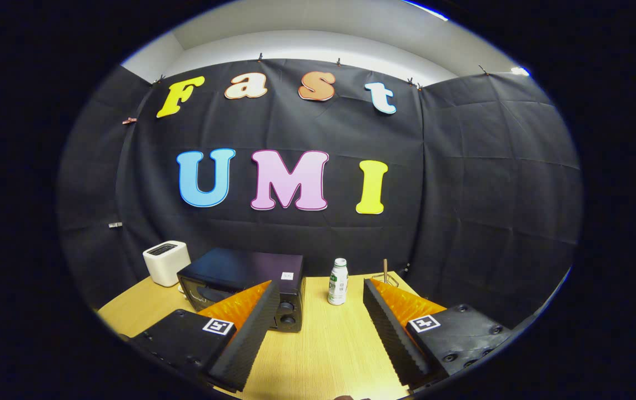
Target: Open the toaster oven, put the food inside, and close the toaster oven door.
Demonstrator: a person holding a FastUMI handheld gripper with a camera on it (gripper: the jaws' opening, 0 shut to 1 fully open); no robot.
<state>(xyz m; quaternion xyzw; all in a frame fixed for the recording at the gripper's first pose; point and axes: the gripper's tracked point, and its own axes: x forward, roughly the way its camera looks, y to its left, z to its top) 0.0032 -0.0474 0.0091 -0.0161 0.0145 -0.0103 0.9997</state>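
Two black fingers (pixel 265 322) with orange sides and ribbed inner pads are seen nearest, spread wide apart; the gripper (pixel 320 294) is fully open and nothing is held between the fingers. Bare wood of the table (pixel 323 355) is seen in the gap between them.

Just beyond the left finger, the black toaster oven (pixel 240 278) is placed on the table, and its door is closed. Its near right corner is partly hidden by the tip of the left finger, but two round knobs (pixel 287 313) on its front right side can still be seen. On the far left, beside the oven, a white toaster (pixel 166 262) is standing close to the black cloth wall (pixel 462 194).

Ahead of the gap, slightly to the right of the oven, a small white bottle (pixel 338 281) with a green label is standing upright, apart from the oven. Farther right, behind the tip of the right finger, a thin wooden stick (pixel 385 270) is seen upright at something small on the far edge of the table; what it belongs to cannot be told.
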